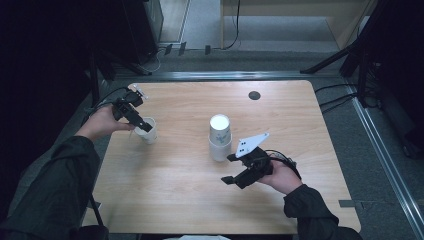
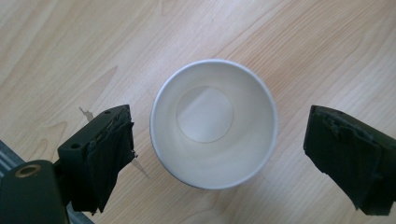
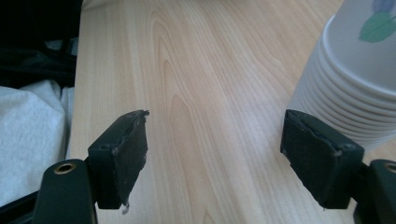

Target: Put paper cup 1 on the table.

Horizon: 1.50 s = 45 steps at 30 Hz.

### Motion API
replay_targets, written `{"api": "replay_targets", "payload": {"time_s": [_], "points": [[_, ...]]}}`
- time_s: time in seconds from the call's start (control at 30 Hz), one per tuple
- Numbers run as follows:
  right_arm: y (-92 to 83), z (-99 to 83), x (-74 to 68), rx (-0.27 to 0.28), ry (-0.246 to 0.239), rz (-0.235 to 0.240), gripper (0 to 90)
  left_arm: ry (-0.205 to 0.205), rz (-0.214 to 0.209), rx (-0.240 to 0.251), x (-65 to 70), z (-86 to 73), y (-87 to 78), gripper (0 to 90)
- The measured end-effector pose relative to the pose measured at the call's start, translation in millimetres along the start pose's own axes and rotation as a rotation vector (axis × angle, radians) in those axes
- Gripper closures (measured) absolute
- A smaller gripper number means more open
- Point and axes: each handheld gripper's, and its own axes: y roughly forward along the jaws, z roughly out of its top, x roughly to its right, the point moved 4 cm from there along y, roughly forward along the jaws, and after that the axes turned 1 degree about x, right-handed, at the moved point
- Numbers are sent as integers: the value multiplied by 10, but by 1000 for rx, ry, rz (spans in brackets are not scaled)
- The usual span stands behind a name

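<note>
A single white paper cup [image 1: 148,134] stands upright and empty near the left edge of the wooden table [image 1: 180,180]. My left gripper [image 1: 142,125] hangs just above it, pointing down. In the left gripper view the cup [image 2: 214,123] sits between the two jaws with a gap on each side, so the left gripper [image 2: 219,126] is open. A stack of white cups [image 1: 220,138] with a green and blue print stands mid-table. My right gripper [image 1: 229,169] is open just in front of the stack. In the right gripper view the stack [image 3: 355,79] is beside the right jaw, and bare wood lies between the jaws of the right gripper [image 3: 217,140].
A dark round hole [image 1: 254,95] sits near the table's far edge. White cloth or paper [image 3: 28,140] lies beyond the near table edge. Black stands and cables surround the table on the grey floor.
</note>
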Motion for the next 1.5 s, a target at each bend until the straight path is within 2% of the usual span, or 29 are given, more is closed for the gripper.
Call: {"api": "replay_targets", "payload": {"time_s": [0.1,0.17,0.33,0.43,0.47,0.5,0.53,0.6,0.73,0.87,1.07,1.17,1.27,1.4,1.5], "points": [[-31,2,13,11,-15,-19,224,1,-13,39,55,0,-100,85],[-50,5,23,16,-5,-21,211,-3,-21,64,83,-3,-145,85],[-62,3,30,-13,9,-32,190,-13,-28,88,126,-37,-190,85],[-80,7,49,-14,27,-33,190,-34,-35,113,163,-54,-200,87],[-90,8,51,-11,24,-35,190,-41,-24,119,178,-60,-201,92],[-103,8,50,-6,13,-32,190,-50,-33,133,210,-67,-201,93],[-118,9,58,-7,-4,-40,190,-44,-44,145,243,-73,-199,92],[-138,19,77,-15,-6,-52,190,-28,-47,148,308,-88,-182,92],[-183,30,114,-15,23,-51,191,-9,-65,169,441,-98,-176,92],[-215,22,154,-21,38,-60,198,-1,-80,212,578,-100,-205,92],[-233,6,207,-28,51,-70,213,8,-92,263,778,-124,-180,92],[-231,-6,222,-38,53,-64,227,33,-92,272,907,-135,-131,92],[-239,-16,232,-46,51,-66,239,45,-114,294,1025,-144,-99,93],[-260,-3,268,-43,71,-92,250,42,-142,315,1141,-167,-60,92],[-297,19,303,-24,75,-107,254,44,-140,325,1211,-199,-26,93]]}}
